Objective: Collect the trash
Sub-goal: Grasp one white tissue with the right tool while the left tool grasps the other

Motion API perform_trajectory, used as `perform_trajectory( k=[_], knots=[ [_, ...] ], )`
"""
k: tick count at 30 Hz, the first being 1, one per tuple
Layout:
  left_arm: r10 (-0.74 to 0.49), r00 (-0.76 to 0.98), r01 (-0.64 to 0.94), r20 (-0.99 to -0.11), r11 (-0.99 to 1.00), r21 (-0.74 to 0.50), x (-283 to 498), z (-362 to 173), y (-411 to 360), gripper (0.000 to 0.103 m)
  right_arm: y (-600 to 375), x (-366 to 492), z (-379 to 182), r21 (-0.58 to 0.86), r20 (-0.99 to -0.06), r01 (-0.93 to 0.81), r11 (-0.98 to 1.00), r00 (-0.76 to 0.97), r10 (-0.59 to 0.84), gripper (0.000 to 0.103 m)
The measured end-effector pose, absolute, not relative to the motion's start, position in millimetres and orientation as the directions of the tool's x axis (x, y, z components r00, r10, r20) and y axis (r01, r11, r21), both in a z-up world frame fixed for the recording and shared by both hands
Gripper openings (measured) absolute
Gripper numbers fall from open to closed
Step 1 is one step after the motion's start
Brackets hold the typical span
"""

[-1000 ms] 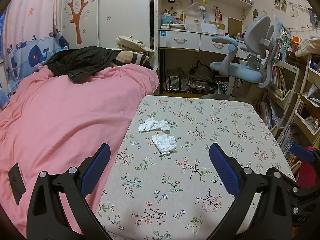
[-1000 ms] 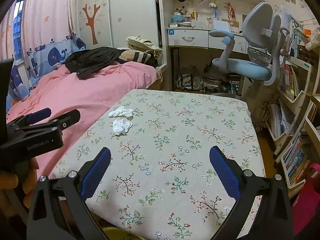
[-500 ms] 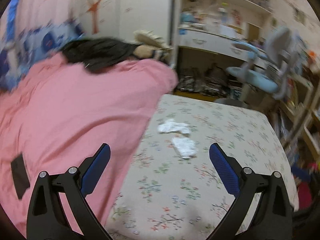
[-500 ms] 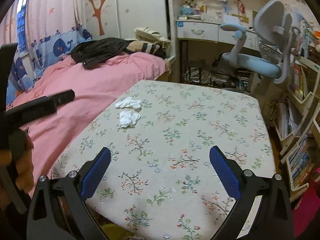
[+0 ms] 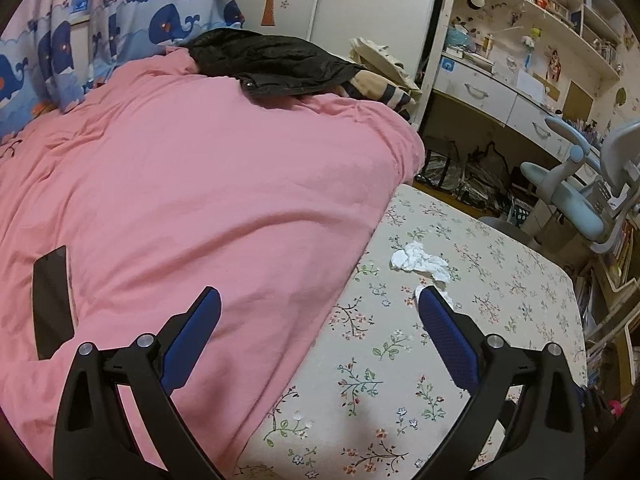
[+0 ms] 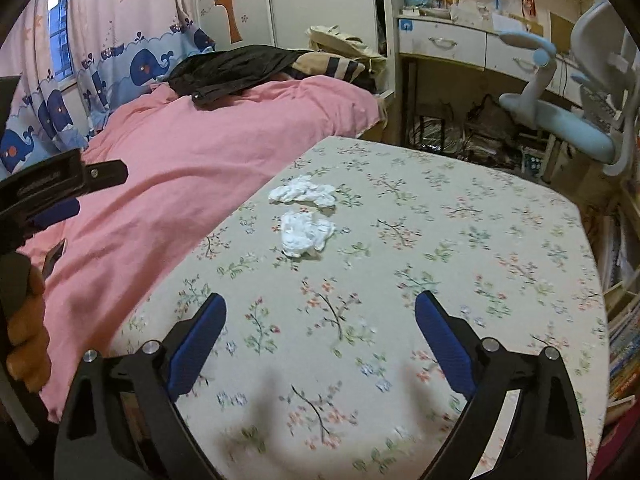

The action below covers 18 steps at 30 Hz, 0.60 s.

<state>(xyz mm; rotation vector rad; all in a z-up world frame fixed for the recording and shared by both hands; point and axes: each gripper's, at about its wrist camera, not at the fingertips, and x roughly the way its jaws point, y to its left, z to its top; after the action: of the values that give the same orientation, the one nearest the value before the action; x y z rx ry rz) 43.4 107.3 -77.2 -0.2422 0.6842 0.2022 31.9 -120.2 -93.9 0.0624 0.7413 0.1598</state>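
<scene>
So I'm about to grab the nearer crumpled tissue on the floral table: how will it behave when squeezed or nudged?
The nearer tissue looks like thin, loosely wadded paper, so it should crush softly and weigh almost nothing. On the cloth-covered table a nudge would probably slide it, not roll it. It lies close to the other tissue, so a wide grab might catch both.

A bed under a pink duvet (image 6: 208, 148) fills the nine o'clock side, whale-print curtains (image 6: 120, 60) behind it. At twelve o'clock, a white wardrobe with a tree decal (image 6: 226, 4). Toward two o'clock, a desk with drawers (image 6: 444, 44) and a pale blue chair (image 6: 568, 120).
</scene>
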Motion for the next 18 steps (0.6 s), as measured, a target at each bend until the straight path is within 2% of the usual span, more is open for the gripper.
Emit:
perform_trajectory(
  k=[8,18],
  knots=[
    [0.111,0.76,-0.246,-0.64,0.961,-0.126,50.4,-73.1,100.1,0.095,-106.8,79.7,-111.7,0.163,-0.699,-0.122,0.979,0.687,0.201,0.075],
    [0.118,0.762,-0.226,-0.637,0.97,-0.091,58.1,-70.4,95.9,0.096,-83.6,132.6,-131.8,0.128,-0.753,-0.124,0.984,0.634,0.178,0.059]
  ],
)
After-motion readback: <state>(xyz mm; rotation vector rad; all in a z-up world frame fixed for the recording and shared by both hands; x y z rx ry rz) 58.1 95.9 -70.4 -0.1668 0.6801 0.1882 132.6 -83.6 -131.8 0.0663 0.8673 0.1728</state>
